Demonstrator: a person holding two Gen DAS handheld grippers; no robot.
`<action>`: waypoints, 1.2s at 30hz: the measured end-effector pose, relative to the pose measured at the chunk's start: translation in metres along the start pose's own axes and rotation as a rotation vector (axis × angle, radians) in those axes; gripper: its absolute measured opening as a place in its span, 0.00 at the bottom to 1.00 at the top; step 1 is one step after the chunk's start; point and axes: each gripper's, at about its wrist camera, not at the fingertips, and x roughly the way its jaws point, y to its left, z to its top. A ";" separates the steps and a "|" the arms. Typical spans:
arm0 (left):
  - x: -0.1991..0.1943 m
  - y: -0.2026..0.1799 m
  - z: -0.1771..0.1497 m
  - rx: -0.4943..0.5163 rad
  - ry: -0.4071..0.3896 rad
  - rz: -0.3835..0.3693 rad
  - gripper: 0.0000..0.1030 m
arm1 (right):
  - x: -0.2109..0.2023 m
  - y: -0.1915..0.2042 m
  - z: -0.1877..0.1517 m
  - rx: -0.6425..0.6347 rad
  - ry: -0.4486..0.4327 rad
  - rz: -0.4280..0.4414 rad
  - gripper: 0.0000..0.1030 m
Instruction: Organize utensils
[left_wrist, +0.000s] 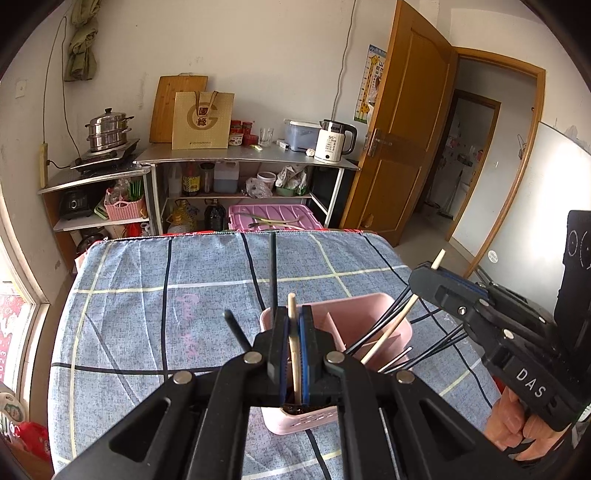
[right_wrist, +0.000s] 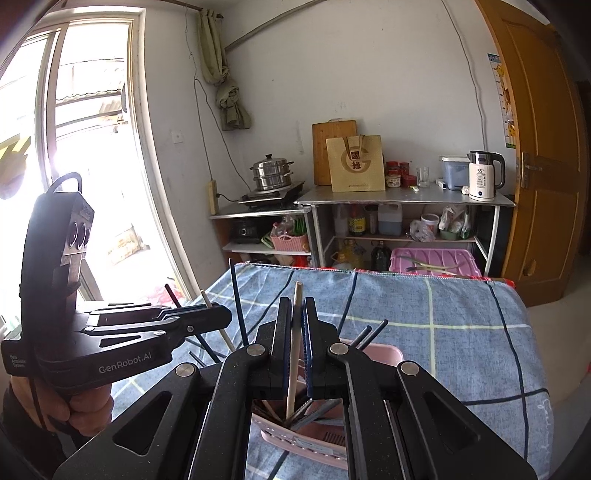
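Note:
A pink utensil holder with dividers stands on the blue checked tablecloth; it also shows in the right wrist view. Several black chopsticks lean in it. My left gripper is shut on a wooden chopstick whose lower end reaches into the holder. My right gripper is shut on another wooden chopstick, also dipping into the holder. The right gripper shows in the left wrist view, the left gripper in the right wrist view.
The table's far edge faces metal shelves with a kettle, steamer pot and paper bag. A pink bin sits below. A wooden door stands open at right; a window at left.

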 end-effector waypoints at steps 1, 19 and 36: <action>0.002 0.000 -0.001 0.004 0.008 0.002 0.06 | 0.001 0.000 0.000 -0.005 0.006 -0.004 0.05; -0.017 -0.002 -0.009 -0.005 -0.042 0.020 0.20 | -0.021 0.009 -0.004 -0.039 0.005 -0.006 0.11; -0.091 -0.021 -0.060 0.013 -0.171 0.055 0.32 | -0.092 0.012 -0.041 -0.046 -0.068 -0.063 0.27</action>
